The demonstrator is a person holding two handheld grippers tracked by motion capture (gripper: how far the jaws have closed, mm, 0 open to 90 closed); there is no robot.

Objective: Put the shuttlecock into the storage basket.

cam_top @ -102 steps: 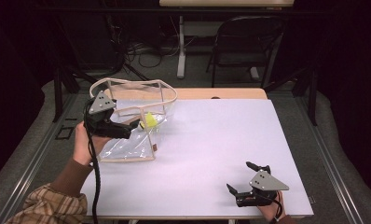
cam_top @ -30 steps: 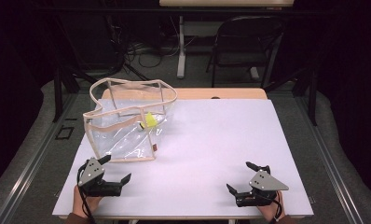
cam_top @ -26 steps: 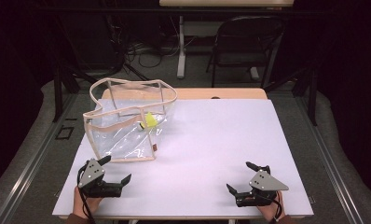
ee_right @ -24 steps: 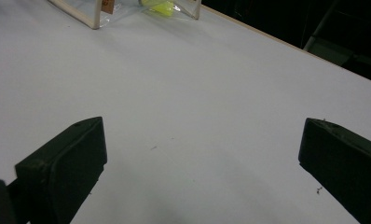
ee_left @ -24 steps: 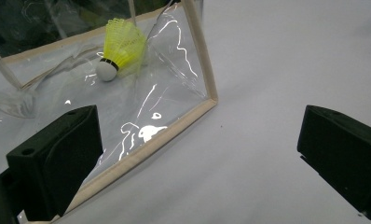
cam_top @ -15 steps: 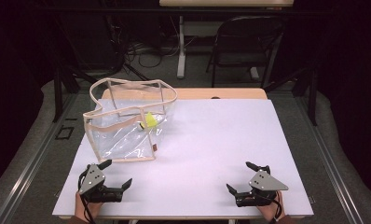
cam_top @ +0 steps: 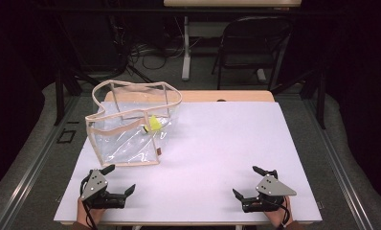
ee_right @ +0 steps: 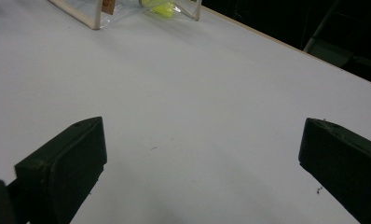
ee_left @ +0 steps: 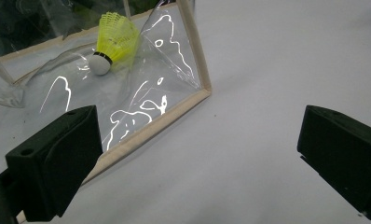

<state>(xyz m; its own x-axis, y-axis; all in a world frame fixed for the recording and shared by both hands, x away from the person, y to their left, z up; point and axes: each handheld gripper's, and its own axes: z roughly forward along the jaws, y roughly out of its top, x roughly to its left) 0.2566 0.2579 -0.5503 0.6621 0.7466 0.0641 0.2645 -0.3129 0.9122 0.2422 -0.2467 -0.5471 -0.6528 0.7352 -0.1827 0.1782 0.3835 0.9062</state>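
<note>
Both pairs of jaws stand wide apart with nothing between them. In the high view the left gripper (cam_top: 117,187) sits at the near left edge of the white table (cam_top: 227,143), just short of the clear plastic bag (cam_top: 131,129), and the right gripper (cam_top: 251,184) sits at the near right edge, well apart from the bag. The bag stands on the far left part of the table, its beige-trimmed mouth open upward, with a yellow shuttlecock (cam_top: 153,123) resting inside against the right wall.

In the left gripper view the bag's near corner (ee_left: 200,91) lies just ahead of the left jaw, its beige edging (ee_left: 146,133) running along the table. The film is creased and glossy, so it will likely be thin, limp and slippery, and would buckle under a pinch. The stitched edging looks the firmer place to take hold. The shuttlecock (ee_left: 111,42), with its yellow skirt and white cork nose, leans behind the film; it should be very light, and its skirt would crush easily, so the cork end is the safer grip.

In the right gripper view the bag's lower corner (ee_right: 92,14) and a bit of the yellow skirt (ee_right: 162,7) show at the top edge, far across bare table from the open jaws.
</note>
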